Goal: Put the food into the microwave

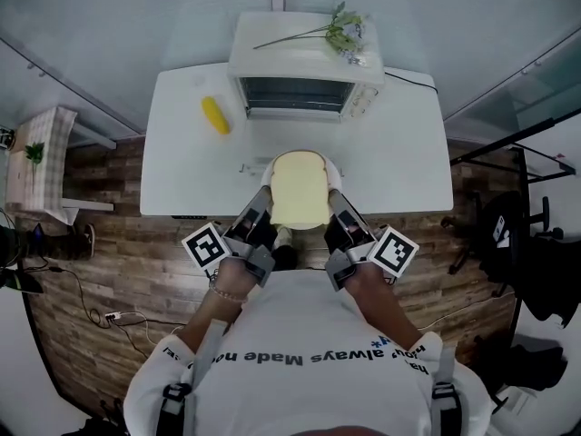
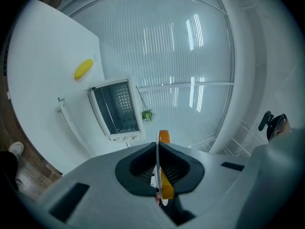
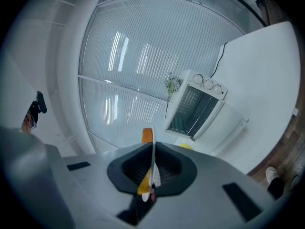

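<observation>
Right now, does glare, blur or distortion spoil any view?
Head view: sharp, evenly lit, edges bowed. Left gripper view: heavy fisheye, dark corners, light streaks on the ribbed wall; microwave readable. Right gripper view: the same.

- White rectangular table [image 1: 399, 157] seen at frame centre, stood on wooden plank floor [image 1: 118, 243].
- White microwave [image 1: 307, 73] set at table's far edge, upper centre of frame.
- Microwave door folded down toward near side, dark cavity exposed.
- Knobs placed at microwave's right end.
- Yellow oblong food item [image 1: 215, 114], corn-cob-like, laid directly on tabletop, left of microwave, near but not touching.
- Black cable [image 1: 410, 79] run from microwave's right side over table's far right corner.
</observation>
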